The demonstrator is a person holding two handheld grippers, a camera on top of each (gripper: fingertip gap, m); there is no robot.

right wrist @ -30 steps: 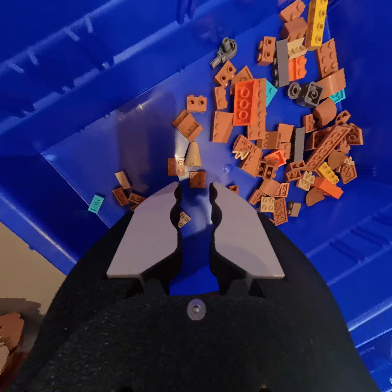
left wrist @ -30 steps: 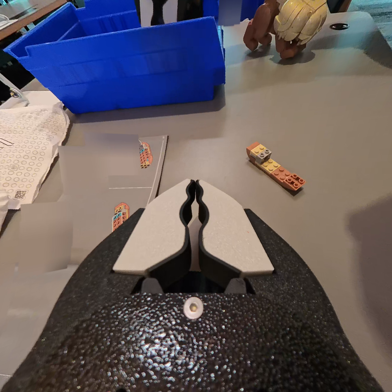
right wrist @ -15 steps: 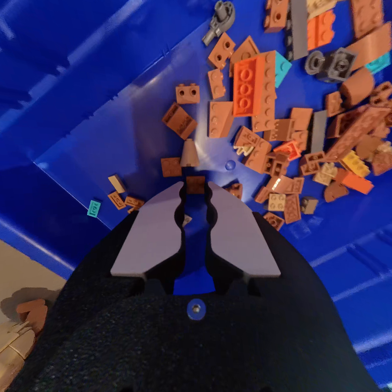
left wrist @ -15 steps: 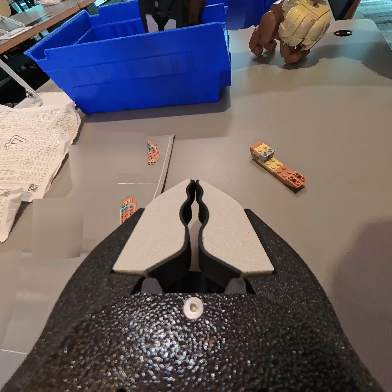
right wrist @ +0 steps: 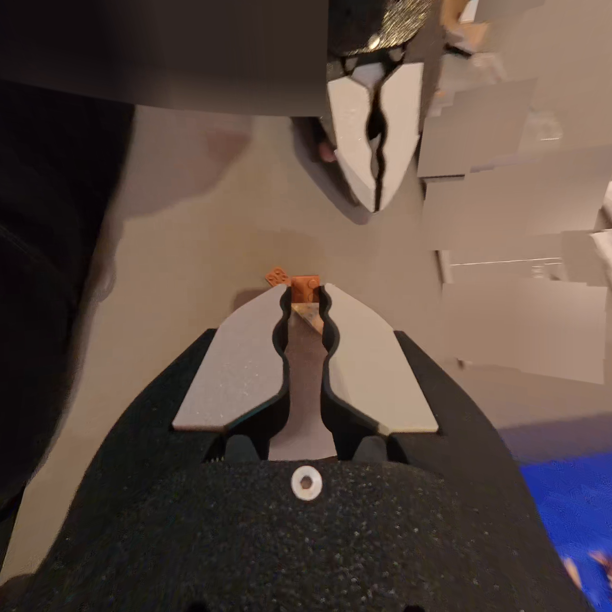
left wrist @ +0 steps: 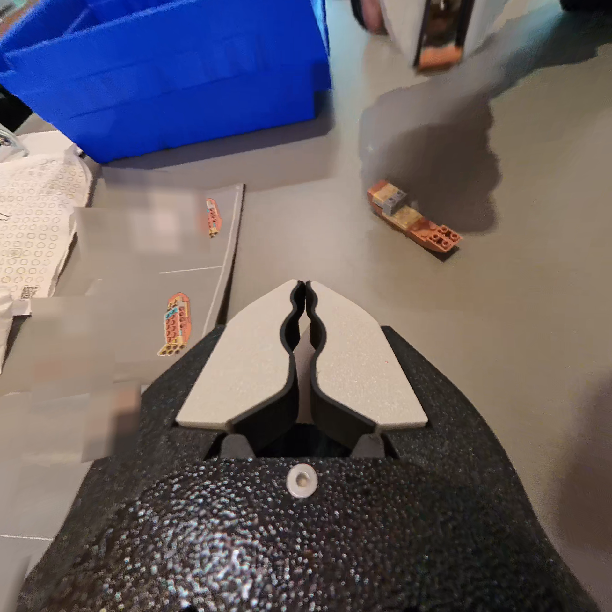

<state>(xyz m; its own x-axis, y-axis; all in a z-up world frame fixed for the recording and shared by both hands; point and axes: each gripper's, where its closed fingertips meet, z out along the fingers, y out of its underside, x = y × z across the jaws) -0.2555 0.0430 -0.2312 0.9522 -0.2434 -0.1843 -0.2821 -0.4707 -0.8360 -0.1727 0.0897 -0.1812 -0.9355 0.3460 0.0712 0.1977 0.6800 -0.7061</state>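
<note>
brown brick [right wrist: 304, 288] between right fingers [right wrist: 334, 298]

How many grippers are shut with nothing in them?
1. The left gripper hovers over the grey table, fingertips touching, nothing between them. The right gripper pinches a small brown brick, so it does not count.

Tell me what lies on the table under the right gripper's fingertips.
The right gripper pinches a brown brick. Below lies a brick model on the table, mostly covered by the fingers.
</note>
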